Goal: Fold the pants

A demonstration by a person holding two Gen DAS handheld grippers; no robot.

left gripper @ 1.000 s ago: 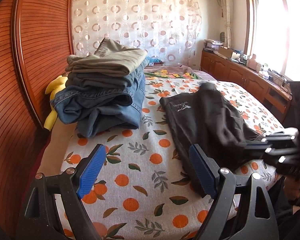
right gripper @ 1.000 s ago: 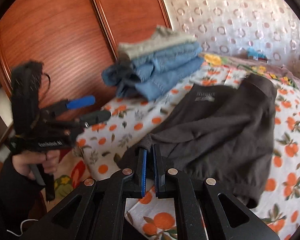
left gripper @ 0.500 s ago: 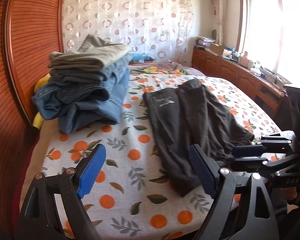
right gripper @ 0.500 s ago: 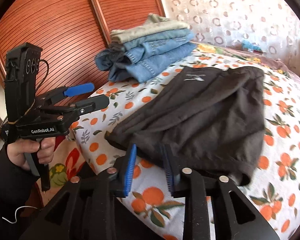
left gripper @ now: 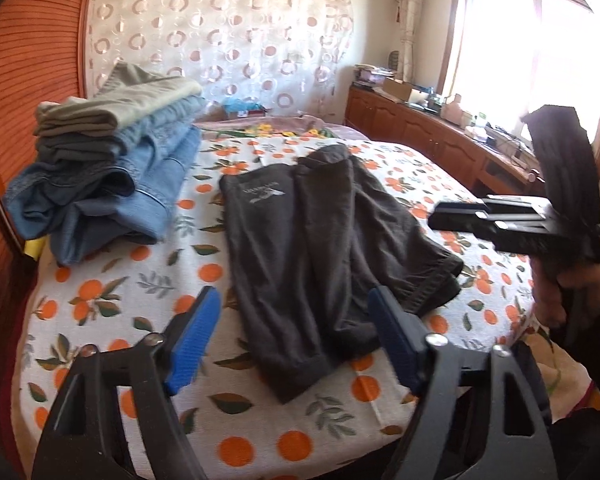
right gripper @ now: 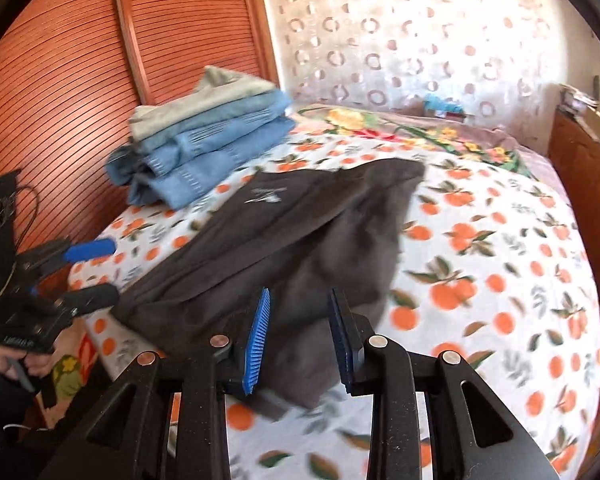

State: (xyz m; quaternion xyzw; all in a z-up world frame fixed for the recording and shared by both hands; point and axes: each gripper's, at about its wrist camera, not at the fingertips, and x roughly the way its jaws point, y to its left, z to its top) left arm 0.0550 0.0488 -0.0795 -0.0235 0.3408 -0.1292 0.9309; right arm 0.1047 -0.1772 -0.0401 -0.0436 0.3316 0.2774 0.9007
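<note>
With the black pants [left gripper: 324, 240] lying flat on the bed [left gripper: 148, 280] beside the stack of folded jeans [left gripper: 112, 184], we should let the closing left hand-held gripper [left gripper: 292, 344] pinch a hem cleanly while the empty, part-open right hand-held gripper [right gripper: 298, 336] takes the other.

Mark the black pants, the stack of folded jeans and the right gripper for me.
black pants [left gripper: 324, 240], left wrist view, on the middle of the legs.
stack of folded jeans [left gripper: 112, 172], left wrist view, on a blue denim fold.
right gripper [right gripper: 298, 334], right wrist view, between the fingertips.
</note>
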